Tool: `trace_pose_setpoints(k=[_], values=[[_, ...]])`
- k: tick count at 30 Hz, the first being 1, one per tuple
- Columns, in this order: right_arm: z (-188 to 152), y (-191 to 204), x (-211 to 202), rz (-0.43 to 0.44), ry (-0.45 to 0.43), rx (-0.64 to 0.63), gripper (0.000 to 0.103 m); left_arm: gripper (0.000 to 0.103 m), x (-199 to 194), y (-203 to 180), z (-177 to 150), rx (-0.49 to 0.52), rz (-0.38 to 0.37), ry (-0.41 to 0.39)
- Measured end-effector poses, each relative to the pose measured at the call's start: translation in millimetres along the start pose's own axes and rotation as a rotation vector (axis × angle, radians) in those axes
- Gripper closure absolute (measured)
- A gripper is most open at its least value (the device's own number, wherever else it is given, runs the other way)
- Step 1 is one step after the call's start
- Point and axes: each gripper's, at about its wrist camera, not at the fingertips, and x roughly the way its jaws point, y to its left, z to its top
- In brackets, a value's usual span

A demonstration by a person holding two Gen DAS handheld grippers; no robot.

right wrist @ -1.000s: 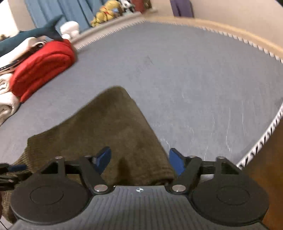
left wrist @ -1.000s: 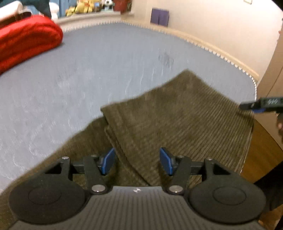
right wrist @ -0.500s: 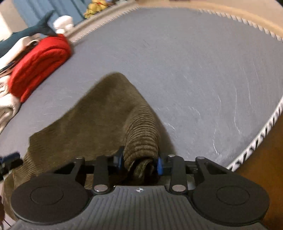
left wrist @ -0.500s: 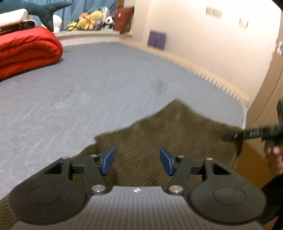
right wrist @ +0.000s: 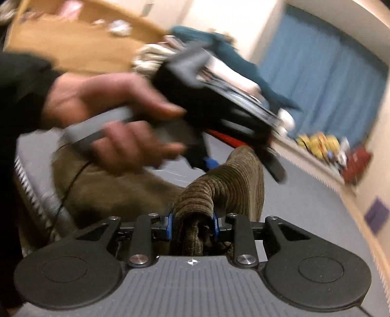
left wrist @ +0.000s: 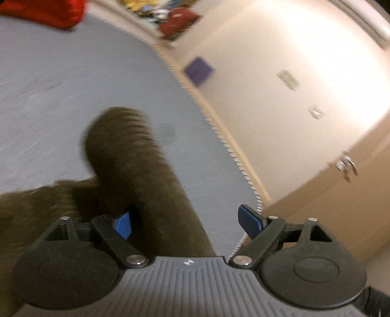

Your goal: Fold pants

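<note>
The pants are olive-brown corduroy lying on the grey mattress. In the left wrist view a raised fold of them runs up between the fingers of my left gripper, whose jaws stand wide apart. In the right wrist view my right gripper is shut on a bunched edge of the pants and lifts it off the bed. The left gripper shows there too, held in a bare hand just beyond the lifted cloth. The picture is blurred by motion.
A red rolled quilt lies at the far side of the mattress. The mattress edge runs close on the right, with a cream wall and wooden door beyond. Blue curtains and soft toys stand behind.
My right gripper has closed on the pants edge and lifted it, swinging left toward the left gripper. My left gripper has swung right toward the bed edge, jaws still open, cloth now between them.
</note>
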Motion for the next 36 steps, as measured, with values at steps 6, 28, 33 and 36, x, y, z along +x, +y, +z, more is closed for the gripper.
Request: trace_pose_setpoints(k=[6, 28, 33, 36], values=[[10.7, 14.5, 24.7, 0.06, 0.031, -0.063, 0.07, 0.082, -12.5, 28.7, -1.6, -0.024, 0.254, 0.036], [-13.1, -126.2, 192.9, 0.46, 0.38, 1.057, 0.015, 0.012, -209.1, 160.9, -17.6, -0.276, 0.664, -0.036], [-10.9, -111.0, 224.6, 0.471, 0.441, 1.051, 0.014, 0.006, -206.6, 184.6, -28.1, -0.293, 0.618, 0.021], [-10.6, -102.9, 243.6, 0.497, 0.475, 1.06, 0.014, 0.006, -204.2, 201.8, -32.1, -0.339, 0.575, 0.025]])
